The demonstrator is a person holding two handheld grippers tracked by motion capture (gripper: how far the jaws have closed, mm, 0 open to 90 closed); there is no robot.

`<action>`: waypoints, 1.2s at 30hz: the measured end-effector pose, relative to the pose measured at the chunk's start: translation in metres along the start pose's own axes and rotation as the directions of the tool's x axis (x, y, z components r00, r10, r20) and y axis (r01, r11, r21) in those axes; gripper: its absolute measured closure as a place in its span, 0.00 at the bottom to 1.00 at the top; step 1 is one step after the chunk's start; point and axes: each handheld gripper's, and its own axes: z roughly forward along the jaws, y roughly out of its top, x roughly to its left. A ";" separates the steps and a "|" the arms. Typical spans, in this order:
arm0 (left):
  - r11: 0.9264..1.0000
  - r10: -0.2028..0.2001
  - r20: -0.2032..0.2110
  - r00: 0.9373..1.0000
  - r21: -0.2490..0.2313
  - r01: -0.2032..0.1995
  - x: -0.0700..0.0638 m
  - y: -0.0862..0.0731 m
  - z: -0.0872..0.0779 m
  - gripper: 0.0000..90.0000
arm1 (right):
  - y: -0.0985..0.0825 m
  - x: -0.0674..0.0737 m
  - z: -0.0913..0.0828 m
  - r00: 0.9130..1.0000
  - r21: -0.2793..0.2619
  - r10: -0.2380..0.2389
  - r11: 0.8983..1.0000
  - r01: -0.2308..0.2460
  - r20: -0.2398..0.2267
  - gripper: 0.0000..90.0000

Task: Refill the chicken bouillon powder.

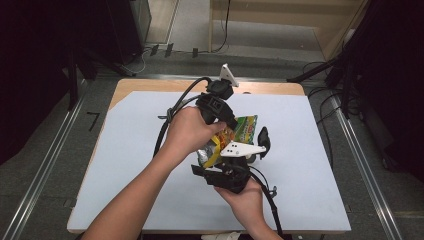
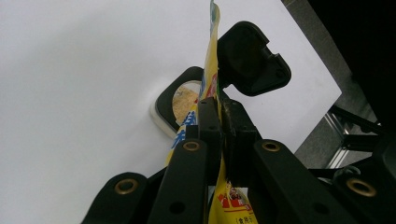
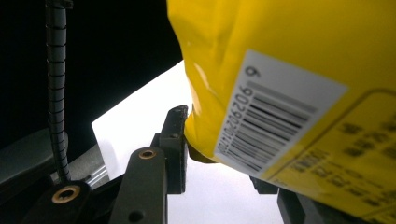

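Note:
A yellow and green snack bag (image 1: 239, 131) hangs above the middle of the white table between both grippers. My left gripper (image 1: 226, 124) comes from the far side, and in the left gripper view its jaws (image 2: 219, 109) are shut on the thin edge of the bag (image 2: 211, 56). My right gripper (image 1: 220, 161) comes from below. In the right gripper view the bag's yellow lower corner with a barcode (image 3: 280, 93) sits between the jaws (image 3: 219, 158). One pad (image 3: 176, 140) presses against the bag, and the other is mostly hidden behind it.
A round black-rimmed container (image 2: 173, 100) with something beige inside sits on the white table sheet (image 1: 130, 150) under the bag. A black flap-shaped piece (image 2: 252, 58) stands above it. Cables trail from both grippers. The table's right edge and metal rails (image 1: 360, 165) are close by.

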 end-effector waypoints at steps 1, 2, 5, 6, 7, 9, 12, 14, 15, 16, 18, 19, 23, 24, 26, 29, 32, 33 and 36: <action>1.000 0.004 0.000 1.000 0.005 -0.004 0.000 0.000 0.000 0.97 | 0.000 0.000 0.000 1.000 0.001 -0.002 1.000 0.002 0.000 0.72; 1.000 0.009 0.009 1.000 0.009 -0.009 0.000 0.000 0.000 0.97 | 0.000 0.000 0.000 1.000 0.001 -0.003 1.000 0.003 -0.002 0.73; 1.000 0.019 0.035 0.999 0.022 -0.020 0.002 0.000 0.000 0.97 | -0.001 0.001 0.001 1.000 0.005 -0.004 1.000 0.004 -0.009 0.74; 1.000 0.019 0.035 0.999 0.022 -0.020 0.002 0.000 0.000 0.97 | -0.001 0.000 0.001 1.000 0.005 -0.005 1.000 0.005 -0.013 0.74; 1.000 0.017 0.053 0.998 0.018 -0.018 0.004 0.000 0.000 0.96 | -0.001 -0.001 0.001 1.000 0.006 0.000 1.000 0.000 -0.019 0.75; 1.000 0.021 0.057 0.998 0.013 -0.022 0.005 0.000 0.000 0.96 | -0.001 -0.002 0.000 0.999 0.001 0.009 1.000 -0.009 -0.032 0.75; 1.000 0.022 0.058 0.998 0.016 -0.023 0.004 0.000 0.001 0.96 | 0.000 -0.003 0.001 0.999 0.001 0.015 1.000 -0.015 -0.038 0.76; 0.999 0.022 0.045 0.999 0.025 -0.023 0.002 0.001 0.001 0.97 | 0.000 -0.003 0.001 0.999 0.004 0.013 1.000 -0.013 -0.039 0.76; 0.999 0.020 0.044 0.999 0.028 -0.021 0.002 0.001 0.000 0.97 | 0.000 -0.002 0.002 0.999 0.010 0.010 1.000 -0.010 -0.036 0.76; 0.999 0.017 0.044 0.999 0.030 -0.018 0.002 0.001 0.000 0.97 | 0.000 -0.002 0.002 0.999 0.014 0.007 1.000 -0.007 -0.035 0.76; 0.999 0.012 0.045 0.999 0.037 -0.014 0.001 0.001 0.000 0.97 | 0.000 -0.002 0.003 0.999 0.014 0.005 1.000 -0.004 -0.035 0.76; 0.999 0.011 0.043 0.999 0.043 -0.013 0.001 0.001 0.000 0.97 | 0.000 -0.002 0.003 0.999 0.019 0.003 1.000 -0.003 -0.034 0.76; 0.998 0.006 0.070 0.998 0.067 -0.011 -0.002 0.002 0.001 0.98 | -0.001 -0.002 0.006 0.999 0.031 0.004 1.000 -0.002 -0.039 0.77; 0.997 0.000 0.076 0.997 0.072 -0.005 -0.002 0.003 0.001 0.98 | 0.000 -0.002 0.007 0.999 0.035 0.004 0.999 -0.003 -0.043 0.78; 0.997 -0.011 0.082 0.997 0.083 0.004 -0.003 0.004 0.002 0.97 | 0.000 -0.002 0.008 0.999 0.048 -0.007 0.999 0.008 -0.040 0.80; 0.997 -0.017 0.079 0.997 0.080 0.011 -0.002 0.004 0.001 0.97 | 0.000 -0.003 0.008 0.999 0.043 -0.006 0.999 0.007 -0.041 0.80; 0.996 -0.035 0.082 0.996 0.083 0.028 0.000 0.005 0.002 0.97 | 0.000 -0.003 0.008 0.999 0.039 -0.004 0.999 0.005 -0.043 0.79; 0.997 -0.037 0.065 0.997 0.075 0.032 0.000 0.005 0.001 0.97 | 0.000 -0.003 0.008 0.999 0.035 -0.003 0.999 0.005 -0.043 0.78; 0.997 -0.044 0.032 0.999 0.063 0.042 0.004 0.006 -0.001 0.98 | 0.003 -0.003 0.007 0.999 0.007 0.008 1.000 -0.007 -0.052 0.71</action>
